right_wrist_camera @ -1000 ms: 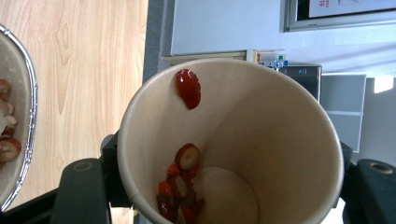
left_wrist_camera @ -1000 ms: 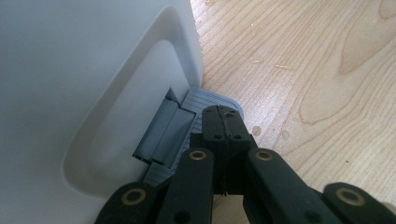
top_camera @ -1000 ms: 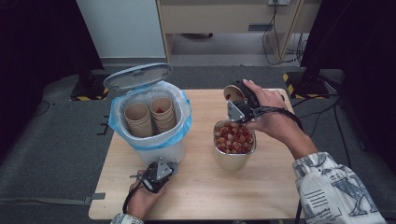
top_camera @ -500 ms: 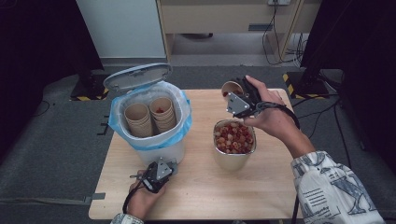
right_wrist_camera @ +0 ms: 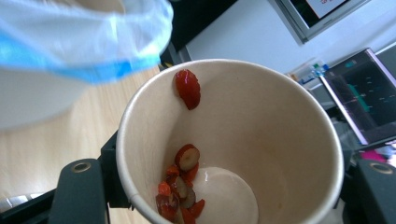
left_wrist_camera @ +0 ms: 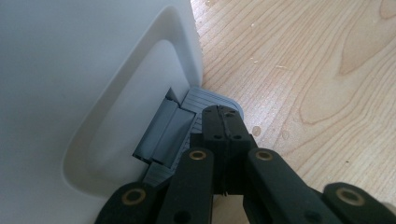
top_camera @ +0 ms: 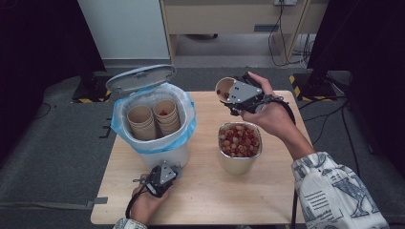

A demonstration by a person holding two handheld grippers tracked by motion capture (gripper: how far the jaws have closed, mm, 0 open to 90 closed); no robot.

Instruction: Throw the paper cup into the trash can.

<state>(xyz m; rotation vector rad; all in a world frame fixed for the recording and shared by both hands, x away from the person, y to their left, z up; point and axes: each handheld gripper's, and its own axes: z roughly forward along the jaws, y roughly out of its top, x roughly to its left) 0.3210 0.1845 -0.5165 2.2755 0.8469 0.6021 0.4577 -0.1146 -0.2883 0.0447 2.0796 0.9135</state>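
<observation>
A white pedal bin (top_camera: 162, 155) with a blue bag liner stands open at the table's left, and stacked paper cups (top_camera: 166, 114) sit inside it. My left gripper (top_camera: 168, 170) lies low at the bin's base, shut, with its tips (left_wrist_camera: 224, 119) resting on the grey pedal (left_wrist_camera: 205, 100). Behind a steel pot (top_camera: 239, 164) of red and pale fruit pieces, my right gripper (top_camera: 230, 96) is shut on a tilted paper cup (top_camera: 223, 88). A few red date pieces (right_wrist_camera: 180, 186) lie in the cup (right_wrist_camera: 280, 140), and one (right_wrist_camera: 188, 88) sticks to its wall.
The bin's lid (top_camera: 141, 78) stands up behind it. The blue liner (right_wrist_camera: 84, 42) hangs just beyond the cup's mouth. Bare wooden table (top_camera: 215, 200) lies in front of the pot. Dark stands and cables surround the table on the grey floor.
My right hand has carried the cup slightly left, from behind the pot toward the bin, with its mouth turned more to the bin. The left gripper has stayed on the pedal.
</observation>
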